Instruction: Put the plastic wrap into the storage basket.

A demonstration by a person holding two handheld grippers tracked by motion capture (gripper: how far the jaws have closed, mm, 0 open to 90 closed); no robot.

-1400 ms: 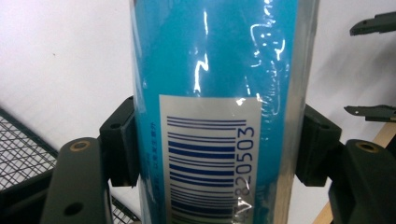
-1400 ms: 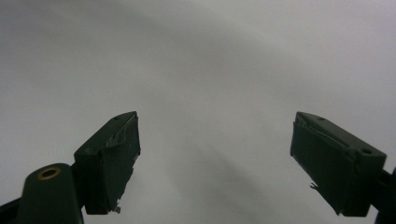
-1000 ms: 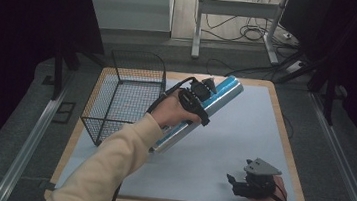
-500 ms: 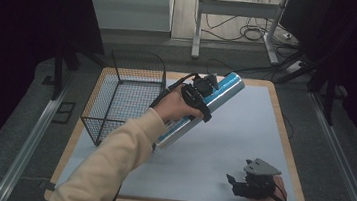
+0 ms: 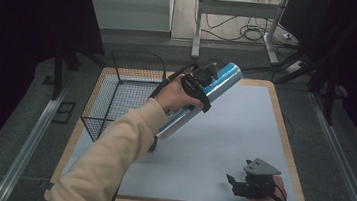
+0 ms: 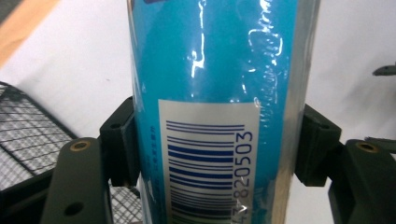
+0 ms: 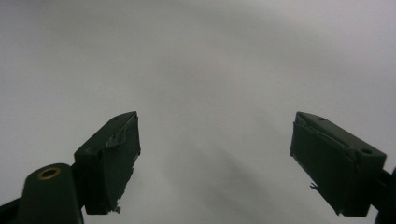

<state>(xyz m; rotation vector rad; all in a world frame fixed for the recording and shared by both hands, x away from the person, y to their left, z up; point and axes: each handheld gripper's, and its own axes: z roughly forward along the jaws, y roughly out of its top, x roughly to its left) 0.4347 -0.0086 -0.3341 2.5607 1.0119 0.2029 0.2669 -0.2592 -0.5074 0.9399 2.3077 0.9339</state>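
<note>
The bench carries a pale mat, with a wire basket at its left edge. Just right of the basket, a long blue tube hangs tilted above the mat, its upper end pointing away from the person. The left gripper has its jaws pinching the tube at the barcode label. Near the front right corner, the right gripper rests low, jaws spread over bare mat.

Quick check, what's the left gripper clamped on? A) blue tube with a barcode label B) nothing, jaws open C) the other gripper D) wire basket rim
A: in the left gripper view the jaws of the left gripper press both sides of the blue tube, barcode label facing the camera.
</note>
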